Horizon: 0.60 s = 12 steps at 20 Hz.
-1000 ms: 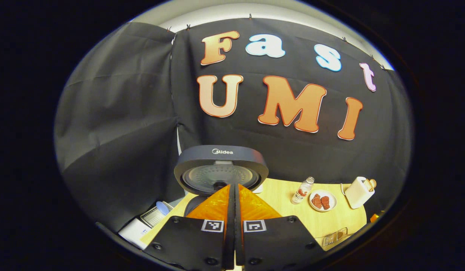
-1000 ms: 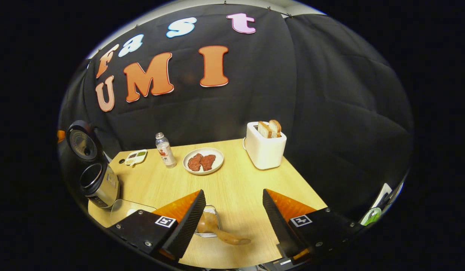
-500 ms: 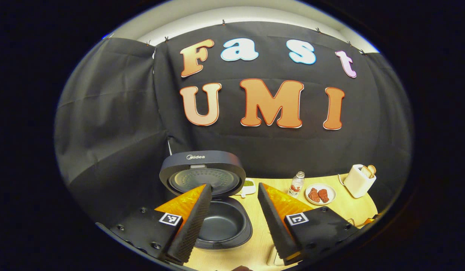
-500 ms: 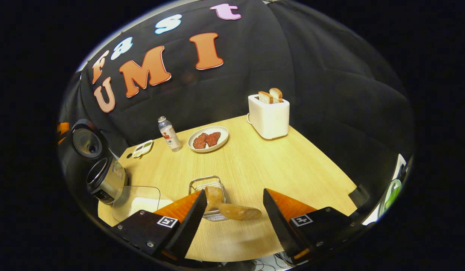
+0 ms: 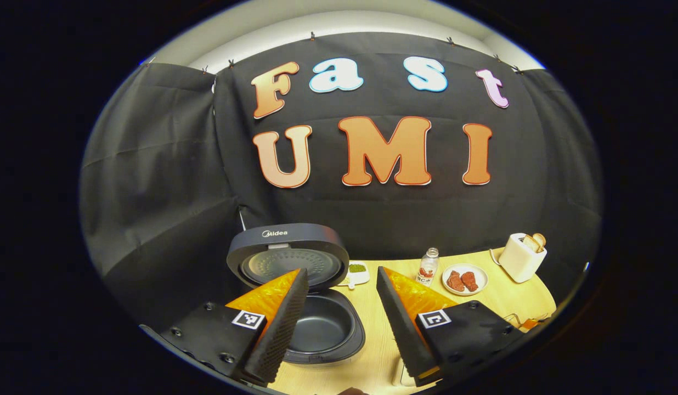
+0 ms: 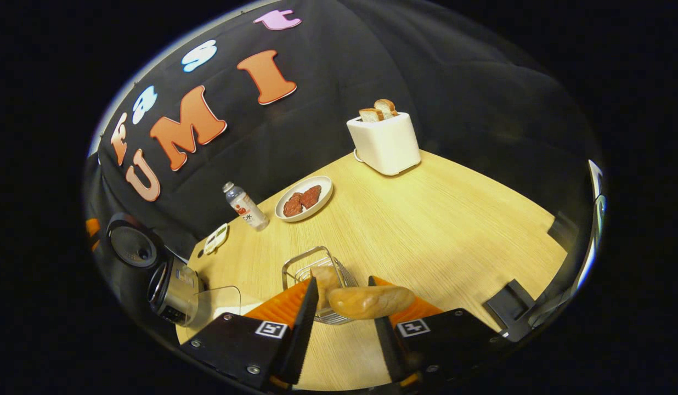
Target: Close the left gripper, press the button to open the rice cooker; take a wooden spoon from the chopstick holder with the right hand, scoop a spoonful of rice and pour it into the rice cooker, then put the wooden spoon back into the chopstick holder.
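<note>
Rice cooker [image 5: 295, 285] lid up; left gripper [image 5: 339, 318] open. Right gripper [image 6: 342, 312] open around wooden spoon [image 6: 369, 302] in wire chopstick holder [image 6: 311, 271] (light, rigid, smooth): clamp the handle squarely.

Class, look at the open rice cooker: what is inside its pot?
The rice cooker stands open, and the visible part of its pot is bare and dark, no rice showing. The left gripper finger covers the pot's near-left part.

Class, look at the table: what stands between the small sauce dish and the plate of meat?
A small bottle stands between the sauce dish and the plate, seen in the right gripper view.
</note>
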### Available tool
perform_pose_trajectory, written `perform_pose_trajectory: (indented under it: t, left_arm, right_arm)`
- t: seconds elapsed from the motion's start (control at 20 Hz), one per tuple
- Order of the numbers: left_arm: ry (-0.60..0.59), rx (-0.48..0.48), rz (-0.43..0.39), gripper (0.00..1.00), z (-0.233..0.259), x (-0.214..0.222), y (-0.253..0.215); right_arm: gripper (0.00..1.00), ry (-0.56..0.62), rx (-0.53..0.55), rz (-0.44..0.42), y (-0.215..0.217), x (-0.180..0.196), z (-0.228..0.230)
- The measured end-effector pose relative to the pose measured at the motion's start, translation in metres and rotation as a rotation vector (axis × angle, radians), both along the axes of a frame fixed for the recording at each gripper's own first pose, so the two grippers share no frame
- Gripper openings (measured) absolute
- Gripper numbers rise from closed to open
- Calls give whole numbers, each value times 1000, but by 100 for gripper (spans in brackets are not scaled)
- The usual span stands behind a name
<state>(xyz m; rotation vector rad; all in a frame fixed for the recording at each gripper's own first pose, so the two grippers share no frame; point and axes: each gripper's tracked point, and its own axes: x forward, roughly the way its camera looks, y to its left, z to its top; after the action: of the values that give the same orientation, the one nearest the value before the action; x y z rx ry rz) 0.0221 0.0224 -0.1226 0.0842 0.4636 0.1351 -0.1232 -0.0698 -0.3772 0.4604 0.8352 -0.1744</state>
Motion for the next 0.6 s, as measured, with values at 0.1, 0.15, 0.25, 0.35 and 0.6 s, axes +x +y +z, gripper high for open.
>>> perform_pose_trajectory:
  t: [0.1,0.15,0.25,0.35,0.6]
  left_arm:
    - [5,-4,19,85,-2,-4,9]
    - [1,-6,31,86,-1,-5,13]
    - [-12,-11,57,87,2,-8,24]
    - [-16,-8,83,84,2,-14,35]
    - [-75,5,177,84,16,-26,77]
  right_arm:
    - [40,-21,0,6,-1,11,5]
    - [41,-28,6,16,1,16,6]
    - [28,-39,24,20,5,26,8]
    - [16,-51,35,7,5,34,10]
    - [10,16,51,6,6,41,7]
